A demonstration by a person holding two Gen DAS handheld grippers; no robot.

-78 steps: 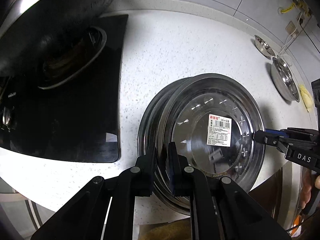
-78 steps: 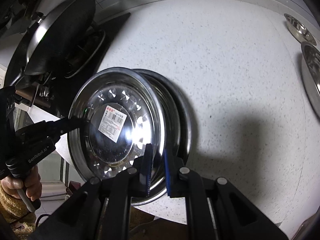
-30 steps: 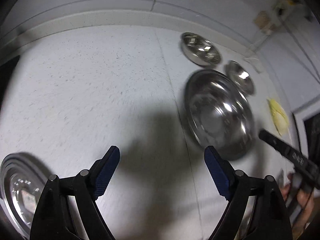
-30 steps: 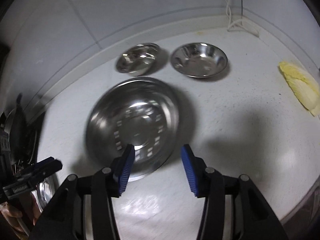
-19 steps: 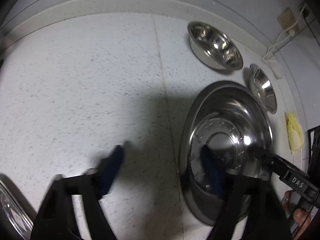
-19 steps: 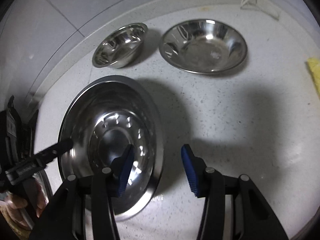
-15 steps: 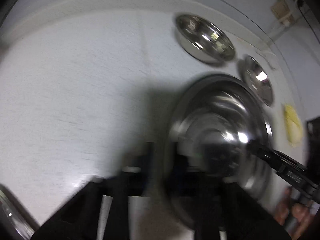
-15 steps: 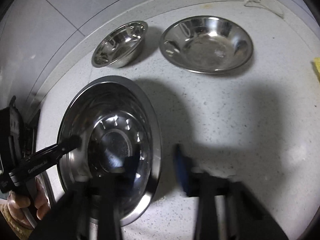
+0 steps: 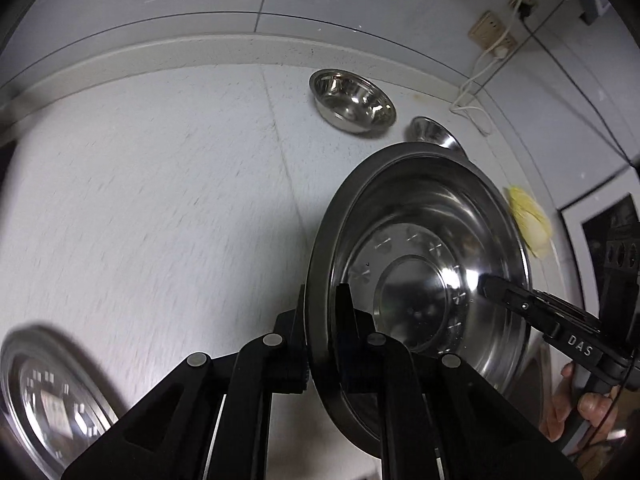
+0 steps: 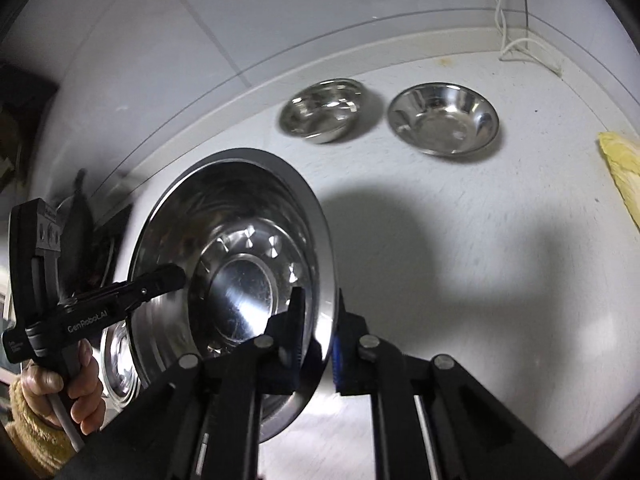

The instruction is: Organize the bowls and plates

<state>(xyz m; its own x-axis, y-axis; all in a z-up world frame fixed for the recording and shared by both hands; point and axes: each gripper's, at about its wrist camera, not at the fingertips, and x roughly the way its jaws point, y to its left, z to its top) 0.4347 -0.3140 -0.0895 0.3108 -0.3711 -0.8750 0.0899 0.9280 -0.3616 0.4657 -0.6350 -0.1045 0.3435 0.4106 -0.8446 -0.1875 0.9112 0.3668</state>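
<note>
Both claws grip 1 large steel plate by opposite edges of its rim, holding it tilted above the speckled white table. The left claw is closed on the rim at the plate's left edge, 1 finger inside the dish and 1 behind it. The right claw has just been closing and now pinches the rim at the plate's right edge, its blue pad against the outer face. Each claw's tip shows across the plate in the other's view.

Behind the plate, near the wall, 2 steel bowls stand side by side on the table, apart from each other: a small bowl on the left and a wider bowl on the right. A yellow cloth lies further right. Another plate lies on the table at the far left.
</note>
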